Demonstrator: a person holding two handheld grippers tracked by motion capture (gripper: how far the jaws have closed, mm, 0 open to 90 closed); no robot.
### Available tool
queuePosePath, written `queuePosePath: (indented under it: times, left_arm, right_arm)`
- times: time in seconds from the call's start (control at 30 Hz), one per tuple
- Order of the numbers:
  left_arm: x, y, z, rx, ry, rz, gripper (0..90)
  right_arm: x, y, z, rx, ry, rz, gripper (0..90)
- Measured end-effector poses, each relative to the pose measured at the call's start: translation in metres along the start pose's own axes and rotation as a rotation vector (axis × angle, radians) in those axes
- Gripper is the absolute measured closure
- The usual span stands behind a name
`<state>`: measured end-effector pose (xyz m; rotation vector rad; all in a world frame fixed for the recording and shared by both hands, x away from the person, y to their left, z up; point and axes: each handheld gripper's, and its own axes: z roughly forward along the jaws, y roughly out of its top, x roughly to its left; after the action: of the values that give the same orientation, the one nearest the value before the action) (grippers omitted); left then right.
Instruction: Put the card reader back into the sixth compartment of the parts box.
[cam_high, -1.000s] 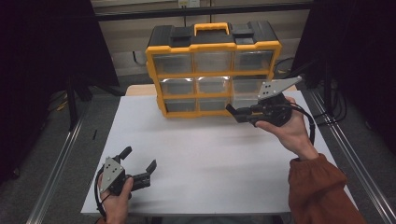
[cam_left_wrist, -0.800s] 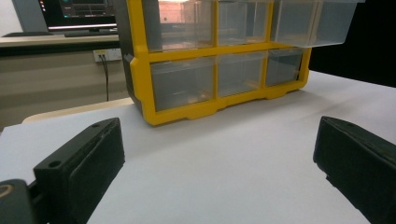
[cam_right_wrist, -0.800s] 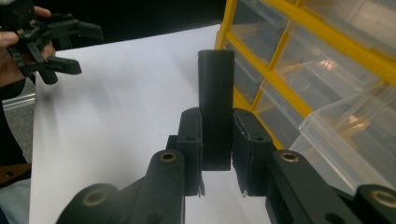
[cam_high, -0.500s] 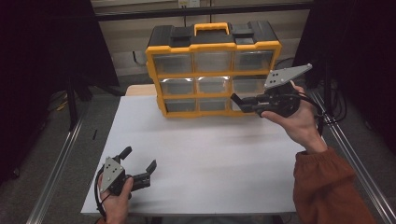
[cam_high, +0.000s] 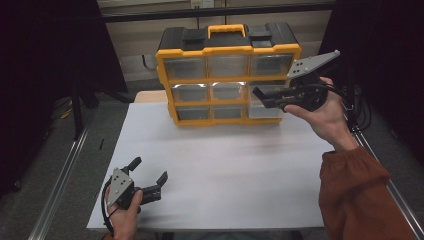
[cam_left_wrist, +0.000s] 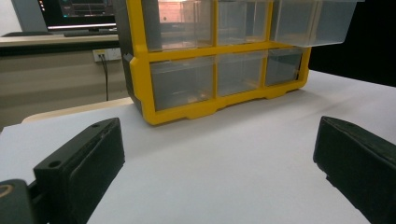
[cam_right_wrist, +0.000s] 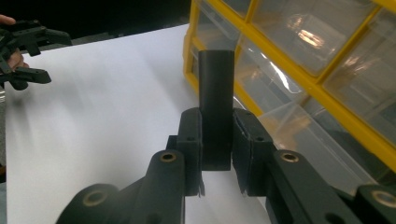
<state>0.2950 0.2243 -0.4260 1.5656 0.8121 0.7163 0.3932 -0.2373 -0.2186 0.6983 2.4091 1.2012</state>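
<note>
Raised since the earlier frame, my right gripper (cam_high: 267, 96) hangs before the yellow drawer organizer (cam_high: 227, 75), jaws clamped on a flat, matte black block (cam_right_wrist: 215, 109) beside a pulled-out clear plastic drawer (cam_right_wrist: 306, 142). My left gripper (cam_high: 150, 176) rests on the white tabletop (cam_high: 225, 165), jaws spread wide, empty.

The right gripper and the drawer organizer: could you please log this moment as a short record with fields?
Right gripper: jaws shut on a black rectangular block, raised beside the organizer
Left gripper: jaws open with nothing between them, low over the table
Organizer: yellow and black, clear drawers in three rows, carry handle on top, standing at the far side
Open drawer: one pulled out at the organizer's right side, by the right gripper
Table: white top
</note>
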Motion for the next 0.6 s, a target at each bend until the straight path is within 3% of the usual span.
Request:
queuePosePath:
  times: [0.6]
  left_arm:
    - [0.000,0.000,0.000,-0.007,-0.001,0.001,2.0]
  right_arm:
    - [-0.026,0.013,-0.003,0.096,-0.062,0.025,73.8]
